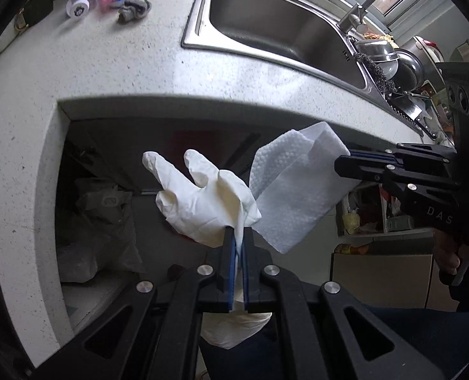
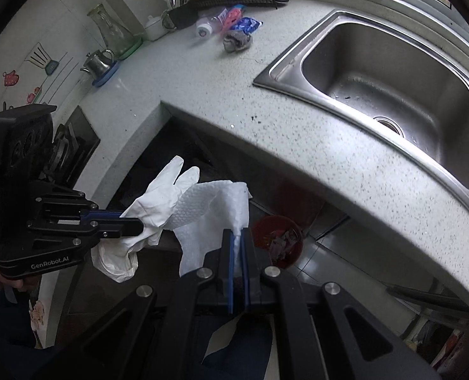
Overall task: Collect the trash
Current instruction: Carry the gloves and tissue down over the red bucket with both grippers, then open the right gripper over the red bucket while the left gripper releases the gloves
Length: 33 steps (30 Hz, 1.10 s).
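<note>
1. Trash is in hand on both sides: the left gripper (image 1: 238, 237) has its jaws pinched tight on a white glove (image 1: 202, 199), and the right gripper (image 2: 238, 237) has its jaws pinched tight on a paper towel (image 2: 215, 212)
2. Both pieces hang clear of the desk (image 2: 297, 145), out past its front edge and over the floor, near each other; in the left view the towel passes behind the glove, and I cannot tell whether they touch
3. Step in hand, as I judge it: carrying the two picked pieces to the bin, with the drop not yet made
4. A red bin (image 2: 277, 242) with scraps inside stands on the floor below the desk edge, just beyond the right gripper's tips in the right view
5. Next move calls for bringing each gripper over the bin mouth and opening its jaws only there, since both pieces are light and limp and could drift wide or cling to the pads
6. More trash is left far back on the desk: a bottle (image 2: 207, 25), bright wrappers (image 2: 245, 23) and a grey rag (image 2: 237, 41), all left of the sink (image 2: 389, 72)
</note>
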Each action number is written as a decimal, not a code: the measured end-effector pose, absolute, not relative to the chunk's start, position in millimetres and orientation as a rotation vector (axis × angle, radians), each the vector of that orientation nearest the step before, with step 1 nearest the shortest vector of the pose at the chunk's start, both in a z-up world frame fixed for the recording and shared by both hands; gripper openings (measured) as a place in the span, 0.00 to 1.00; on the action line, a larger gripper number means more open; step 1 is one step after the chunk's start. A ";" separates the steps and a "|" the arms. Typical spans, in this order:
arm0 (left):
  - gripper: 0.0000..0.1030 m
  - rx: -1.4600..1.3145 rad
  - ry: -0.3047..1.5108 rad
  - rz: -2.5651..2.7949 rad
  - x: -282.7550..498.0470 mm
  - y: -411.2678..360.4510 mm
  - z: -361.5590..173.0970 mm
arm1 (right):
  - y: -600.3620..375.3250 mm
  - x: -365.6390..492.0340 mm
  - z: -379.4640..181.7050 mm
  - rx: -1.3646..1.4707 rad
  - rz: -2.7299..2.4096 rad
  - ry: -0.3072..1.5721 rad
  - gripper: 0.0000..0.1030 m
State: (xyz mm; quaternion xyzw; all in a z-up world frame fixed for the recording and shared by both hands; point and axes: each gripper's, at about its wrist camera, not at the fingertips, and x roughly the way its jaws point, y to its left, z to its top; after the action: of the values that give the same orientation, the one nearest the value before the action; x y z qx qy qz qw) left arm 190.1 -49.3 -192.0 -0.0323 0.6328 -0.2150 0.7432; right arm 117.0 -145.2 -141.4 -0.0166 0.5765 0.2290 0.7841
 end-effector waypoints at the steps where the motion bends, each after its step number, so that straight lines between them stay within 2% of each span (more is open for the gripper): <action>1: 0.03 -0.073 1.392 -0.473 189.3 -49.5 -197.3 | -144.0 116.3 -147.3 -0.043 0.485 1.251 0.04; 10: 0.03 -0.138 1.478 -0.480 200.3 -48.2 -313.6 | -143.0 125.6 -247.5 -0.033 0.435 1.359 0.04; 21: 0.03 -0.142 1.520 -0.468 220.8 -61.3 -510.4 | -137.8 154.9 -439.0 -0.029 0.375 1.416 0.04; 27: 0.03 -0.098 1.540 -0.476 220.3 -74.5 -575.0 | -132.0 160.4 -519.2 -0.063 0.379 1.449 0.04; 33: 0.03 -0.077 1.548 -0.465 222.2 -70.7 -612.4 | -128.2 166.0 -560.5 -0.086 0.378 1.457 0.04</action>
State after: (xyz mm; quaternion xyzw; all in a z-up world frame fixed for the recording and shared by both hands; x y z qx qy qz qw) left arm 222.2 -70.7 -612.4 -0.0343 0.6921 -0.2078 0.6904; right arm 166.0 -128.2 -560.5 -0.0389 0.6613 0.1715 0.7292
